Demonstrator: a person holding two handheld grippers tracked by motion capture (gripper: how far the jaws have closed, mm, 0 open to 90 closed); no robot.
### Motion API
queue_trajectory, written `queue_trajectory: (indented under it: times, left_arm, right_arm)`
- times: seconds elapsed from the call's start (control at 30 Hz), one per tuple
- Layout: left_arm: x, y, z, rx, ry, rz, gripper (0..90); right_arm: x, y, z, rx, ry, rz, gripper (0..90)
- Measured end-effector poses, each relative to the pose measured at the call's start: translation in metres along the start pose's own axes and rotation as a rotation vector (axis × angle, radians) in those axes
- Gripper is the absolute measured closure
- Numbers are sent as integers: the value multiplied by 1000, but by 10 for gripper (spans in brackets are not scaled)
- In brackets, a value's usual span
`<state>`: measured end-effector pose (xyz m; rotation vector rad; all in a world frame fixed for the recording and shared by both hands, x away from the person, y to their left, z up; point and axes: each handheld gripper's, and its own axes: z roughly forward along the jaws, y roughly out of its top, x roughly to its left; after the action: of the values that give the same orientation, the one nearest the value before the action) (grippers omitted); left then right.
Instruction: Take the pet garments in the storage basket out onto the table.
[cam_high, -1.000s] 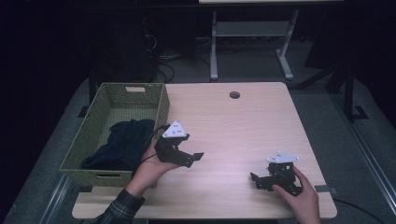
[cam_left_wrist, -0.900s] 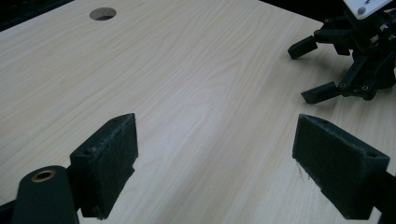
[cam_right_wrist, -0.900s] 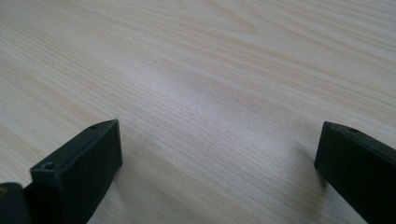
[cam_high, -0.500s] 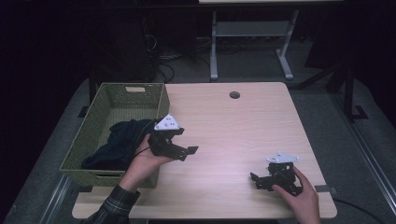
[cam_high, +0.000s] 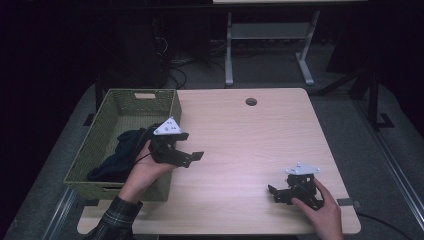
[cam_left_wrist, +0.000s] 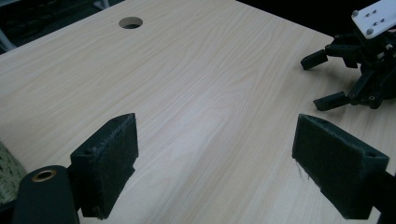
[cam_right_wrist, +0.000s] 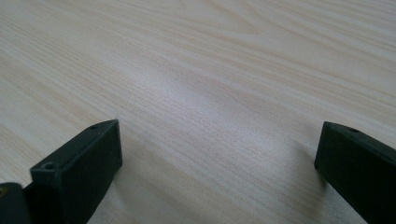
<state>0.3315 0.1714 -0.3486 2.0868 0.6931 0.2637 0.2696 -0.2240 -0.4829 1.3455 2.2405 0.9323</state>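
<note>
grippers left (cam_high: 192, 156) and right (cam_high: 274, 194) both wide-jawed, empty, beside basket (cam_high: 107, 112) of dark cloth (cam_high: 122, 147)

dark navy crumpled cloth (cam_high: 122, 150): soft fabric, bunched in loose folds, not spread flat.
Place: inside the green woven rectangular basket (cam_high: 112, 115), in its near half, heaped toward the right wall.
Basket: stands upright at 9 o'clock on the table, open top, cut-out handle slot in its far wall.
Contact: cloth rests on the basket floor.
</note>
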Motion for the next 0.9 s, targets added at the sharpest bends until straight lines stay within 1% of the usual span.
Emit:
queue_trajectory:
  times: [0.1,0.2,0.4,0.53,0.9]
  left_arm:
    - [3,-1,-3,-2,1,3,139]
    - [6,-3,-7,-4,5,-4,138]
    - [13,-4,-16,-14,28,-15,140]
    - [18,-6,-20,-11,40,-18,143]
    - [31,-12,-32,-14,73,-45,143]
  right_arm:
    - [0,0,0,0,0,0,4]
    - [0,0,0,0,0,0,4]
    - [0,0,0,0,0,0,4]
    - [0,0,0,0,0,0,4]
    - [0,0,0,0,0,0,4]
